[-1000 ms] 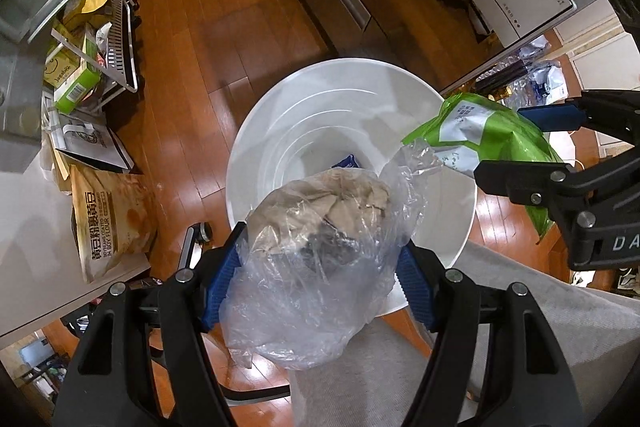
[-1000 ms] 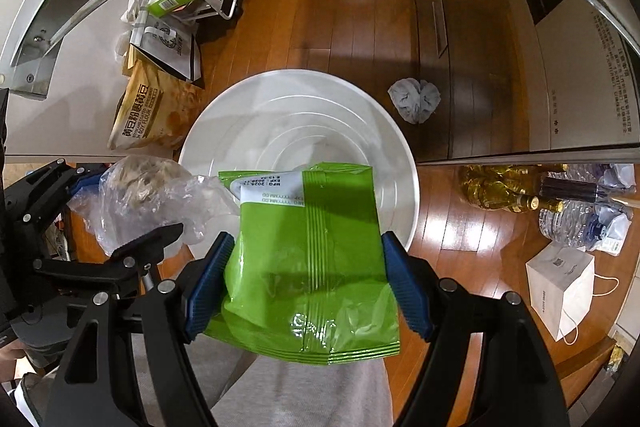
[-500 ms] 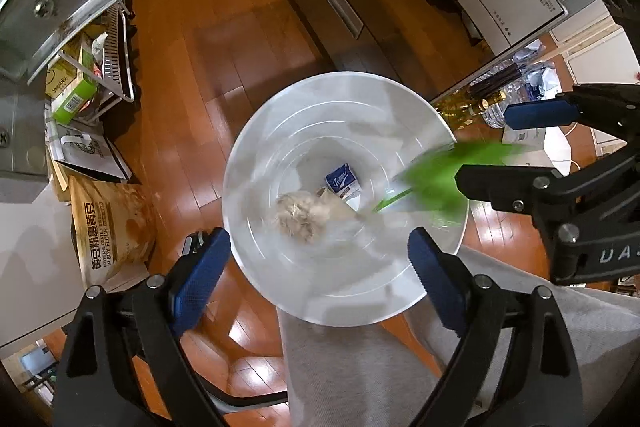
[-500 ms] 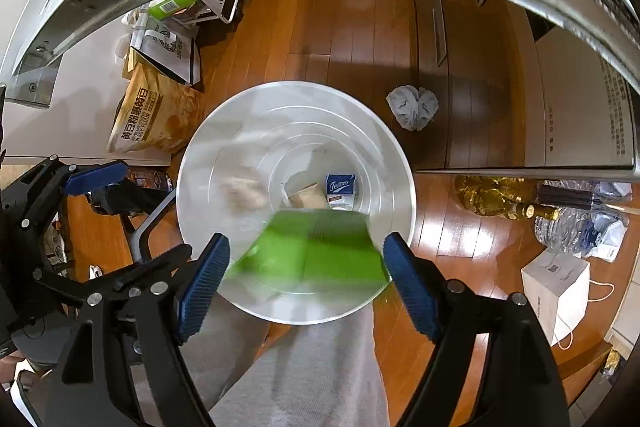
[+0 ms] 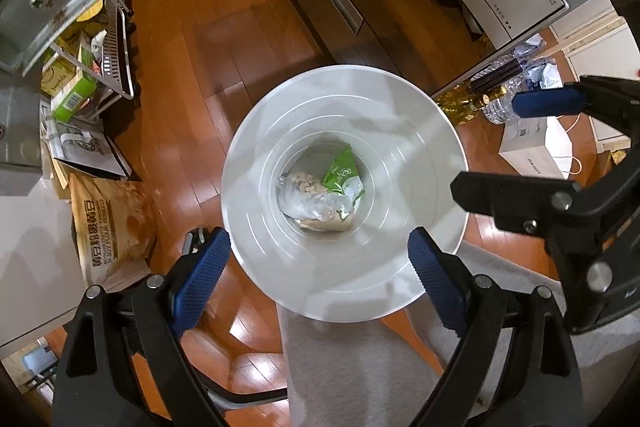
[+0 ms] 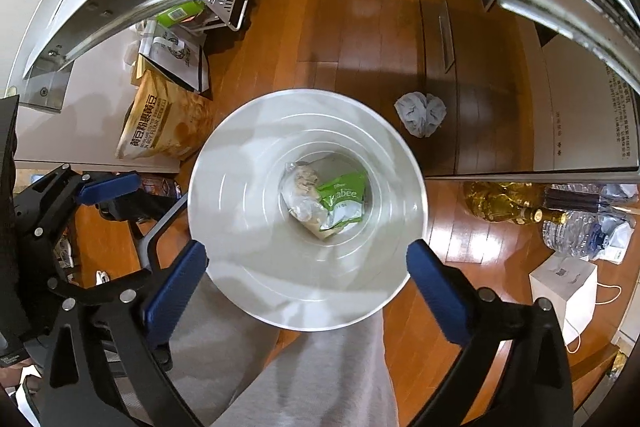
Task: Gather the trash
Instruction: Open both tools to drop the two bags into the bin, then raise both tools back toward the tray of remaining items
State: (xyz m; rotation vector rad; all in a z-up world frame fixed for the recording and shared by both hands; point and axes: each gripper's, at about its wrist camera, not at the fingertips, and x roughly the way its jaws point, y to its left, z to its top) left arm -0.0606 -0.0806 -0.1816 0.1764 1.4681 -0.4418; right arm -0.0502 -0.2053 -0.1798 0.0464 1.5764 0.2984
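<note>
One round white plastic bin (image 6: 248,283) at frame centre, holding three pieces of trash — one clear plastic bag of beige scraps (image 6: 301,187), one green snack packet (image 6: 344,193), one flat tan wrapper (image 5: 326,225) beneath them. One crumpled grey-white paper wad (image 6: 420,114) on the floor, upper right of the bin. One tan printed flour sack (image 6: 160,125) at left. Two black grippers with blue pads — one left gripper (image 5: 318,261), one right gripper (image 6: 306,275).

Black gripper (image 5: 316,267), blue pads (image 5: 200,279)

The clear plastic bag of scraps (image 5: 308,197) and the green snack packet (image 6: 344,195) have been released by the opening left gripper (image 5: 318,267) and right gripper (image 6: 306,281) and now lie inside the white round bin (image 5: 420,163).
</note>
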